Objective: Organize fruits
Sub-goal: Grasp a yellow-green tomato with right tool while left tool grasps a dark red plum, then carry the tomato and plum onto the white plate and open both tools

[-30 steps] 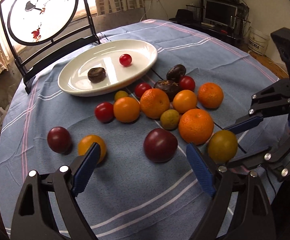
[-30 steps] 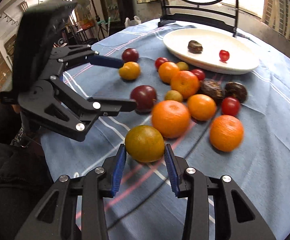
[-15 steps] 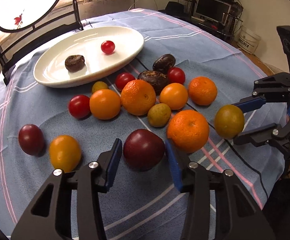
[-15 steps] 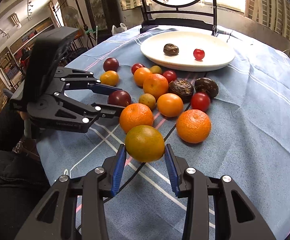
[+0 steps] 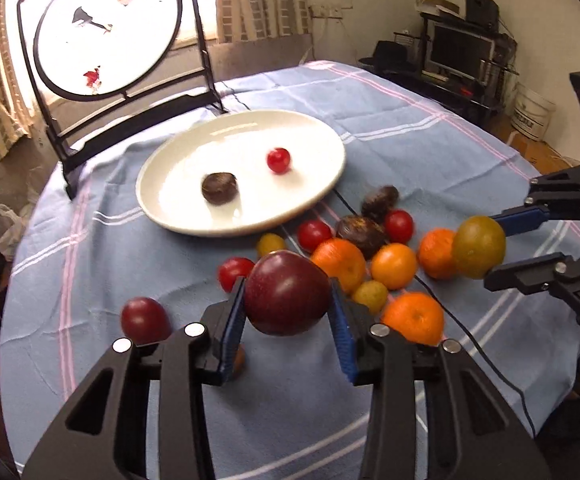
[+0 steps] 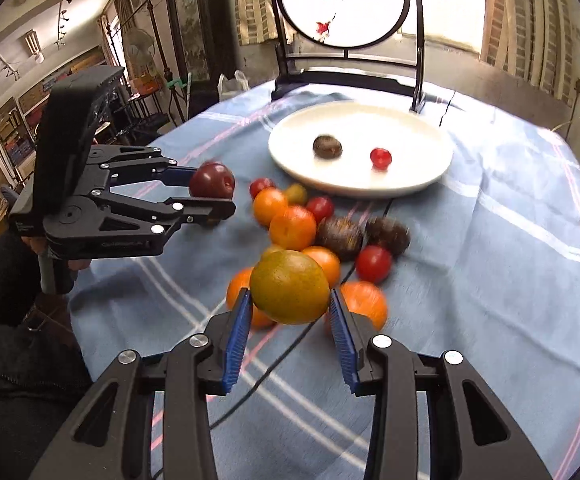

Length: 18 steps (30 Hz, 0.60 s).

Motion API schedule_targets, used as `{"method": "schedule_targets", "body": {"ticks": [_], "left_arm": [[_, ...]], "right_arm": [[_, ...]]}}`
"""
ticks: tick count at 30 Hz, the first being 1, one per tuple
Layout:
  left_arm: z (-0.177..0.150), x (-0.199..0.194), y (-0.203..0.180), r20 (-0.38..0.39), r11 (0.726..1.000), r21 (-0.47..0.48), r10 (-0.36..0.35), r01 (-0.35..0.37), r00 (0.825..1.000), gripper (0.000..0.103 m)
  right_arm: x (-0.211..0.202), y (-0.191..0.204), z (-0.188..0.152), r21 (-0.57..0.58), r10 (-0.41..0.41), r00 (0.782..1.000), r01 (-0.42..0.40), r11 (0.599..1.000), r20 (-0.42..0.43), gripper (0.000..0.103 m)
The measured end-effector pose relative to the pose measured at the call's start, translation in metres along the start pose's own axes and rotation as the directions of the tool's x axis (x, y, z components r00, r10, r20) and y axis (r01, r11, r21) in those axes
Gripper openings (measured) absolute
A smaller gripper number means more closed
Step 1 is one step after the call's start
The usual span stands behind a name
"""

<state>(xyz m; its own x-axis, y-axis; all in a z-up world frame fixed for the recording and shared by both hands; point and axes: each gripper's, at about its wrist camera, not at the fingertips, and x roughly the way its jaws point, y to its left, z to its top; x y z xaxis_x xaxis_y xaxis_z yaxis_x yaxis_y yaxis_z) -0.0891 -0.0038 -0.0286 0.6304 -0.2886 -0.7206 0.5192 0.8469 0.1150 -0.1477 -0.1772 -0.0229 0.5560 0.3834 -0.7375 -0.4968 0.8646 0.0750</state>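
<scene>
Tongs: left (image 5: pixel 287 312) closing on round dark plum (image 5: pixel 285 293), right (image 6: pixel 290 316) clamped on greenish orange (image 6: pixel 290 286)

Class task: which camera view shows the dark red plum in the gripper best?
The left wrist view: the plum fills the centre, between the left gripper's closing jaws. The right wrist view shows it smaller, side-on, partly hidden by a finger.

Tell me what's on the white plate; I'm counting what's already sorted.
On the white plate lie two things, apart from each other: a dark brown wrinkled fruit and a small red tomato. Nothing covers the plate; the rest of it is bare.
</scene>
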Motion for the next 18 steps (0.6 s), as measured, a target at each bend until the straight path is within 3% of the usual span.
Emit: {"method": "schedule_targets", "body": {"ticks": [7,18], "left_arm": [[0.052,0.014,0.033,0.033,0.981,-0.118,0.158,-0.153,0.987,0.039],[0.084,0.051,0.054,0.011,0.967,-0.14,0.216,-0.212,0.976,0.039]], "right_arm": [[0.005,-0.016,0.058,-0.007,-0.027,0.995,0.028,1.0,0.095,0.039],[0.042,-0.044,0.1,0.038,-0.043,0.994,0.04,0.998,0.098,0.04]]}}
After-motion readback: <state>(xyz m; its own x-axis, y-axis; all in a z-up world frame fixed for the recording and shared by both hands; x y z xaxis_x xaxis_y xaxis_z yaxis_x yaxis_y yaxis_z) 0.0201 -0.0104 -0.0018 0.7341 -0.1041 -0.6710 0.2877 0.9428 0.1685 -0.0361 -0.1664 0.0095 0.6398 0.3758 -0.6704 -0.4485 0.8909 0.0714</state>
